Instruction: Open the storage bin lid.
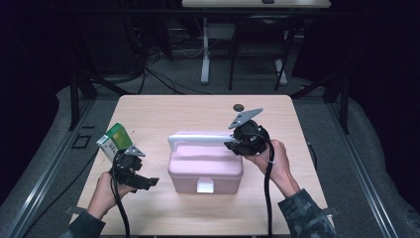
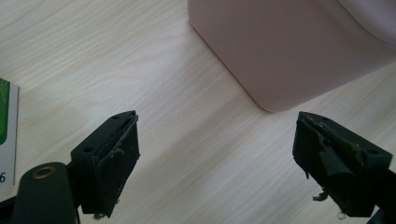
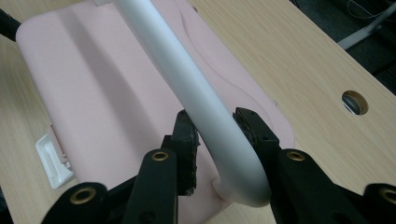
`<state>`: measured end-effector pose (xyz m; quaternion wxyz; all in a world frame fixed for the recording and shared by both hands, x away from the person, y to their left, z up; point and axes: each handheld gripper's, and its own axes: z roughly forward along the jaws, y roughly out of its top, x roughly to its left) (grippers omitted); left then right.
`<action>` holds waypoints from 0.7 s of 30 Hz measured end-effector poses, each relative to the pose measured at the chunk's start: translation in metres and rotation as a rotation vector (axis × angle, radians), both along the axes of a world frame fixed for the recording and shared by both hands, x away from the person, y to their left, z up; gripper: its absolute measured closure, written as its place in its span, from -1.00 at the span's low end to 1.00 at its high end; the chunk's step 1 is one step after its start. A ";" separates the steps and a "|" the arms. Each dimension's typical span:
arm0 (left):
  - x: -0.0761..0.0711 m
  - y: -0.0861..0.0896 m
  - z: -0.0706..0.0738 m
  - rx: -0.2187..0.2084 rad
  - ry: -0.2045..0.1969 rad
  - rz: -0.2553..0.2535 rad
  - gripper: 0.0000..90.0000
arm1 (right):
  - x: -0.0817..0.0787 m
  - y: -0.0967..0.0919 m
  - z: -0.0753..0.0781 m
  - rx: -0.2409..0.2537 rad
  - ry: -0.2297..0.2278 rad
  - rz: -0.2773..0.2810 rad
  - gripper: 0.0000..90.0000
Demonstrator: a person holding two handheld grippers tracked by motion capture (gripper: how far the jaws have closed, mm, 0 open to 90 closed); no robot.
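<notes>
While the left gripper (image 1: 130, 171) hangs low over the near left of the tabletop (image 1: 163, 111) with its 2 fingers (image 2: 109, 161) spread wide and nothing between them, a green-and-white carton (image 1: 113, 140) sits just beyond it and the pink box's (image 1: 205, 166) corner lies ahead of the spread fingers. Farther in, that pink box stands at the middle of the tabletop with its white latch (image 1: 205, 186) facing the person, and the right gripper (image 1: 236, 144) has its fingers (image 3: 187, 140) clenched on the right end of the box's white handle (image 3: 201, 107), which stands raised above the lid.
</notes>
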<state>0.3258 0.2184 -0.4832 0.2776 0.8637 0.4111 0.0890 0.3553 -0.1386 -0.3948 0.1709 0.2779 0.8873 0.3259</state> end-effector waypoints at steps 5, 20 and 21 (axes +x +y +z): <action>0.000 -0.003 -0.001 -0.024 0.017 -0.002 -0.65 | -0.002 0.001 0.001 -0.006 -0.009 0.005 0.57; 0.001 0.000 -0.001 -0.056 0.008 0.015 -0.64 | -0.003 0.001 0.004 -0.013 -0.046 0.008 0.61; 0.001 0.000 0.000 -0.061 0.003 0.020 -0.64 | -0.002 0.002 0.005 -0.016 -0.048 0.010 0.61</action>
